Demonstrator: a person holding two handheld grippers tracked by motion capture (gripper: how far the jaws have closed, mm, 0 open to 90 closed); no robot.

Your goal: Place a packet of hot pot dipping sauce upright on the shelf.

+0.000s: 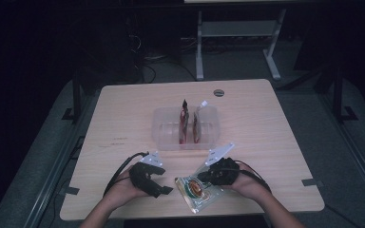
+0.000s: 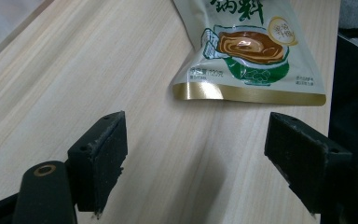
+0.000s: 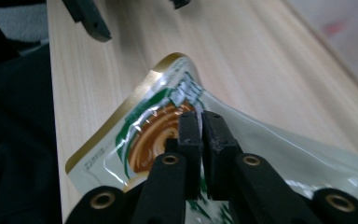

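I saw bare table [image 1: 123, 123] left and right of the clear bin [image 1: 164, 128]; upright packets [image 1: 185, 124] blocked its middle. Snack pouch [image 1: 197, 190] lay just beside my wide-open left gripper [image 1: 161, 186].

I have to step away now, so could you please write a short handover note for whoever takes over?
Left gripper: open, nothing between its fingers, low over the table near the front edge.
Right gripper: shut on the snack pouch, which lies at the front edge.
Done: two pouches stand upright in the clear tray mid-table.
Left, probably: put the gripped pouch into the tray.
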